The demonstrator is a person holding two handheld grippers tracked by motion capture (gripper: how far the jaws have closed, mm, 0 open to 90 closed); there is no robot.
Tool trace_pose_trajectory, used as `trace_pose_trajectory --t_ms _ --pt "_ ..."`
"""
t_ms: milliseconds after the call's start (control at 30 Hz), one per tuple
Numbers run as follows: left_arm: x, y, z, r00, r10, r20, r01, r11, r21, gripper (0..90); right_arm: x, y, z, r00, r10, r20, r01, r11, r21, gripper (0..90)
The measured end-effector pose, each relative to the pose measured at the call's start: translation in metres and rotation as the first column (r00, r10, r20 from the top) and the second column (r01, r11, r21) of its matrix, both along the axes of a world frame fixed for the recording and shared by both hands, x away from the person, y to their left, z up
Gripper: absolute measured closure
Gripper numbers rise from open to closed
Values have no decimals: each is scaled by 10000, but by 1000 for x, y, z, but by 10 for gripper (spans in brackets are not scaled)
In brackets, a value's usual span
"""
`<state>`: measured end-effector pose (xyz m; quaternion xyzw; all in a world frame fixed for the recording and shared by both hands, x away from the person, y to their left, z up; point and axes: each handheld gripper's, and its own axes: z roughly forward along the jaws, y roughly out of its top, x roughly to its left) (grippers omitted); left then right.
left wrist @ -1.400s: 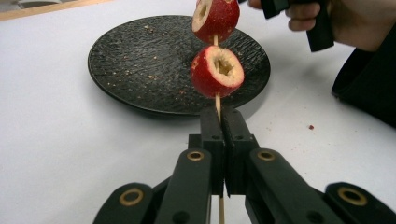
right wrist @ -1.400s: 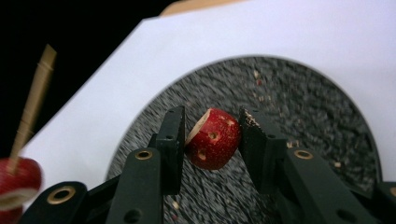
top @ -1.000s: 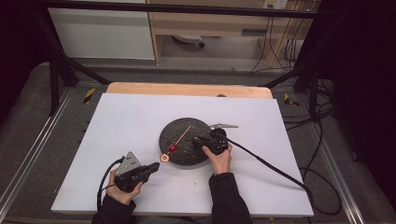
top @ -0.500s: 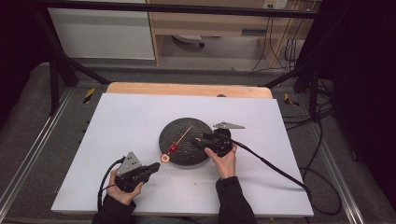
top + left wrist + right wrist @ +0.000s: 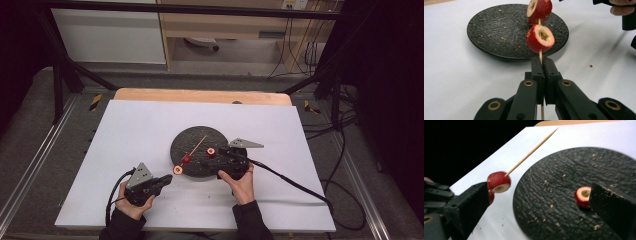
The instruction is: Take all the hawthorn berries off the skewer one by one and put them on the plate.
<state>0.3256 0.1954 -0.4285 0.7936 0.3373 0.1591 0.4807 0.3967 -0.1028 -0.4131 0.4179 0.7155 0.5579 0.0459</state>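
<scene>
My left gripper (image 5: 540, 62) is shut on the lower end of a thin wooden skewer (image 5: 531, 152) that slants up over a black plate (image 5: 202, 137). Two hollowed red fruit pieces are threaded on it, one near the jaws (image 5: 540, 38) and one higher up (image 5: 539, 8). A third hollowed red fruit piece (image 5: 583, 196) lies loose on the plate. My right gripper (image 5: 540, 195) is open at the plate's near right edge, its jaws wide apart on either side of that loose piece without touching it. In the high view the left gripper (image 5: 167, 178) sits at the plate's near left and the right gripper (image 5: 214, 156) over its rim.
The plate stands on a white table top (image 5: 140, 130) with a wooden strip (image 5: 200, 95) along the far edge. Crumbs and red specks dot the plate and the table near it. Cables trail from both grippers; the right one (image 5: 290, 182) runs off to the right.
My right gripper has drawn back slightly toward the person, and the loose red piece now shows on the plate at its jaws. The left gripper and skewer have stayed put.
</scene>
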Motion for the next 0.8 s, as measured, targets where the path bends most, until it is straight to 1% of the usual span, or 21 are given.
trace_pose_trajectory --t_ms 67,200,433,533,633,700,800 --pt "0 -1 0 10000 -33 1 33 10000 30 883 -4 3 -3 10000 32 64 -33 10000 77 39" --pt "0 -2 0 10000 -53 10 53 10000 50 883 -9 8 -8 10000 96 8 -96 9991 425 43" --pt "0 -5 -1 9999 -124 -9 124 9999 59 883 -10 12 -11 10000 73 -63 -68 9972 747 66" --pt "0 -8 -1 9998 -180 -4 180 9998 85 883 -9 15 -11 9999 132 -98 -124 9970 769 79" --pt "0 -9 -1 9998 -193 -12 193 9998 81 883 -9 20 -11 9995 303 -86 -296 9973 669 93" --pt "-1 -10 -1 9997 -235 -11 236 9997 89 883 -8 25 -11 9992 403 -79 -397 9972 627 117" --pt "-1 -11 -1 9997 -243 -3 243 9997 80 883 -6 29 -11 9985 530 -108 -520 9959 744 163"
